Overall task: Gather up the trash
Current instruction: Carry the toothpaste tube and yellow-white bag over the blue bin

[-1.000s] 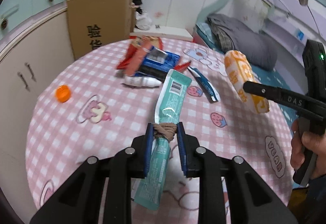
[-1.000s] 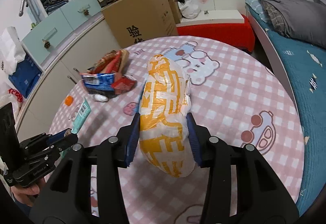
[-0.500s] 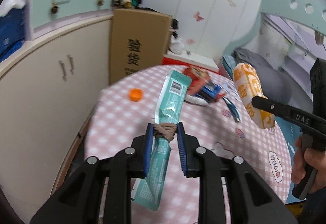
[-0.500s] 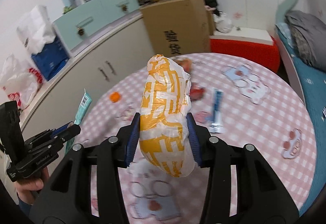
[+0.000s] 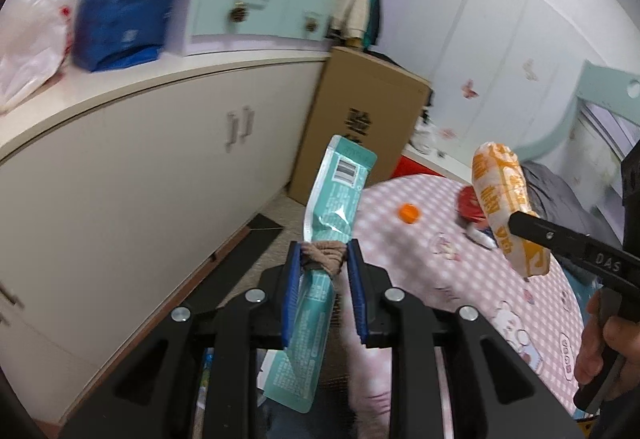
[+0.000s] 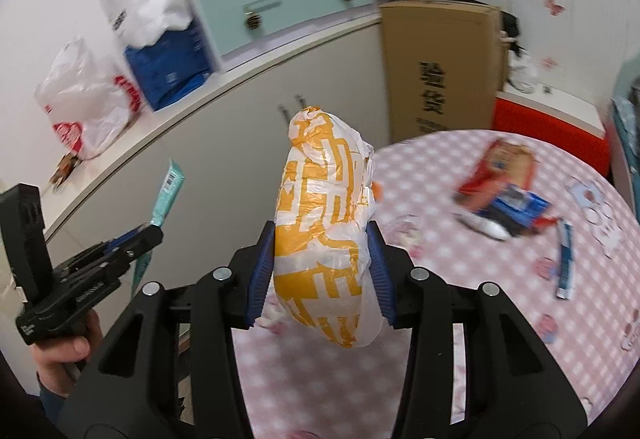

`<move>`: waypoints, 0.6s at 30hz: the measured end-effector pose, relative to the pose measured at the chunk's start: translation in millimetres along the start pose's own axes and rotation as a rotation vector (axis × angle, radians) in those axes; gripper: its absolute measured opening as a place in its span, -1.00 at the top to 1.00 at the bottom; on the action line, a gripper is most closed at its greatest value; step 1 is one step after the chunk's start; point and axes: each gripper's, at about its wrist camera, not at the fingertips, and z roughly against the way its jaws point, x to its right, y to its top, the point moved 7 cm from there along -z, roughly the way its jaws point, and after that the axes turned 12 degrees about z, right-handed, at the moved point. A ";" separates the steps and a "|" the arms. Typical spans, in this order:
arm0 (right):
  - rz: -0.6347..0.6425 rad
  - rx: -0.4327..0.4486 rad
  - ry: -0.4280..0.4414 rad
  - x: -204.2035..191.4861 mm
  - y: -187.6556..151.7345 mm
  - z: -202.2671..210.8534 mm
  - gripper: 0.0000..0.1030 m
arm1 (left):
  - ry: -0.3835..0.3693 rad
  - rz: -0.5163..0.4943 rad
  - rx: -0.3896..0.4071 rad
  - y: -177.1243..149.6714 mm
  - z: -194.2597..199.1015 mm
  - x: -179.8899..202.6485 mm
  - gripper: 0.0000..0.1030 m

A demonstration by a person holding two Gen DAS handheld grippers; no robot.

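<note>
1. Left wrist view: the left hand-held gripper (image 5: 323, 259) is nearly closed, its blue pads clamping a long teal wrapper (image 5: 332, 207) at a brown band wound round it. The wrapper stands up past the fingertips and hangs down behind them, off the desk (image 5: 440, 271), over the gap between the desk's round edge and the white cabinet (image 5: 140, 179). A strip of floor (image 5: 260, 239) lies open there. On the pink checked cloth an orange cap (image 5: 409, 213) sits near the far edge. At the right, the right hand-held gripper (image 5: 516, 227) carries an orange-and-white bag (image 5: 504, 199) in the air above the desk.

2. Right wrist view: the right hand-held gripper (image 6: 325, 259) is partly open around the bulging orange-and-white bag (image 6: 326, 239), pads pressing both its sides; the bag hangs over the desk's (image 6: 460, 319) near-left edge. A heap of red and blue wrappers (image 6: 504, 191) and a blue strip (image 6: 564, 259) lie on the desk well apart from it. The left hand-held gripper (image 6: 154, 231) with the teal wrapper (image 6: 168, 191) is lower left, beyond the desk's rim. A cardboard box (image 6: 440, 67) stands by the far edge.
</note>
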 end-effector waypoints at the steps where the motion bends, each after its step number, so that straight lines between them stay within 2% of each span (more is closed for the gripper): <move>1: 0.008 -0.004 0.019 -10.2 3.4 -6.6 0.15 | 0.011 0.013 0.001 0.5 0.5 -9.5 0.57; 6: 0.036 -0.063 0.135 -65.5 9.6 -54.7 0.15 | 0.081 0.083 -0.011 -4.2 -4.7 -63.3 0.57; 11: 0.041 -0.184 0.228 -118.9 -5.0 -115.1 0.15 | 0.159 0.160 -0.058 -22.9 -20.4 -119.4 0.57; 18: 0.083 -0.360 0.238 -175.6 -40.8 -192.1 0.15 | 0.250 0.271 -0.173 -64.6 -57.0 -196.3 0.56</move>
